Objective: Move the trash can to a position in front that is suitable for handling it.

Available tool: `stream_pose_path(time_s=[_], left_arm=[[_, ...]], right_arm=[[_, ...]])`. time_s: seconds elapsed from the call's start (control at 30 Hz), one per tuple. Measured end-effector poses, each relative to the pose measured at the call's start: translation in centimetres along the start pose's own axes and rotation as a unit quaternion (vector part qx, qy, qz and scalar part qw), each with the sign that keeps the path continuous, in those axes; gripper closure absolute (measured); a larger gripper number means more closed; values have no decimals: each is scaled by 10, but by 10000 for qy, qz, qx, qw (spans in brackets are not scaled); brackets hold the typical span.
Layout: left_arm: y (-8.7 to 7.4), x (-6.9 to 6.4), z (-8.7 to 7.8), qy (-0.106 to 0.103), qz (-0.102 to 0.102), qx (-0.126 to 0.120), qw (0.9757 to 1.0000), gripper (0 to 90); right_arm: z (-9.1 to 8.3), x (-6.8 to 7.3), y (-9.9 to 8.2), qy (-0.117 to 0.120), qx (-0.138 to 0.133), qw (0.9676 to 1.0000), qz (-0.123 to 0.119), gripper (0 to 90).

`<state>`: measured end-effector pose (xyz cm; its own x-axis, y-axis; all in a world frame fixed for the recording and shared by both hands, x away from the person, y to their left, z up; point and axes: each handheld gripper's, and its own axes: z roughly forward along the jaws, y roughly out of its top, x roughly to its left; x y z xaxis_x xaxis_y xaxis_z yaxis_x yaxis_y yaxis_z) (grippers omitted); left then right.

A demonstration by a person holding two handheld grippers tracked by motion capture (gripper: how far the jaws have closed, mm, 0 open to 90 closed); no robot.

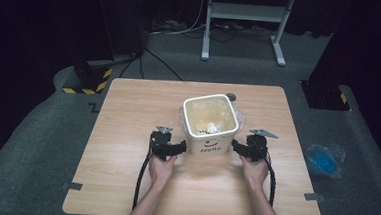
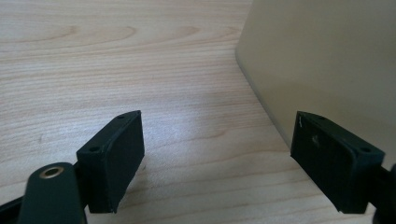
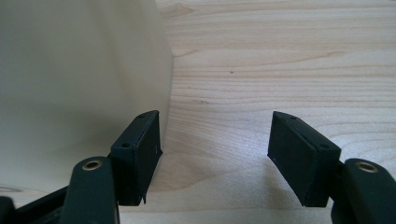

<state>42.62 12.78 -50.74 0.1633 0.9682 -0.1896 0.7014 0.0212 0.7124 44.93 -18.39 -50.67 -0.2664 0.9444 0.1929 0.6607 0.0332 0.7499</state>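
Now, left gripper (image 1: 178,148): gaping empty, flanking the cream bin (image 1: 210,122).
Right gripper (image 1: 237,146): gaping empty, sitting beside the bin's other wall.

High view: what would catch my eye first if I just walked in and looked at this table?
Probably the cream square bin, lined with a clear plastic bag, standing mid-table on the wooden table. A person's two hands flank it, the left gripper and the right gripper each pointing at its sides with fingers apart and nothing between them. Off to the right, a blue-filled plastic bag lies on the grey floor.
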Motion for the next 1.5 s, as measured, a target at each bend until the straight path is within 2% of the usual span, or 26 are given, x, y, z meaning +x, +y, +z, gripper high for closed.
stream_pose_path(time_s=[0.2, 0.3, 0.6, 0.77, 1.03, 1.5], left_arm=[[5, 1, 2, -66, 10, 24, 10000, 175], [6, 4, 3, -125, -60, -10, 9999, 178], [6, 14, 1, -83, -27, 21, 10000, 191], [6, 21, 0, -51, 59, 76, 9999, 212], [6, 33, -2, -23, 43, 81, 10000, 218], [5, 37, -2, 56, 43, 139, 9999, 215]], right_arm=[[-1, 3, 0, 5, -8, 10000, -79, 351], [-2, 7, -1, 44, -43, 9997, -224, 350], [-3, 19, -5, 214, -75, 9987, -453, 352], [-4, 26, -6, 362, -119, 9979, -522, 352], [-3, 35, -9, 497, -102, 9971, -567, 350], [-2, 40, -11, 570, -84, 9965, -600, 351]])
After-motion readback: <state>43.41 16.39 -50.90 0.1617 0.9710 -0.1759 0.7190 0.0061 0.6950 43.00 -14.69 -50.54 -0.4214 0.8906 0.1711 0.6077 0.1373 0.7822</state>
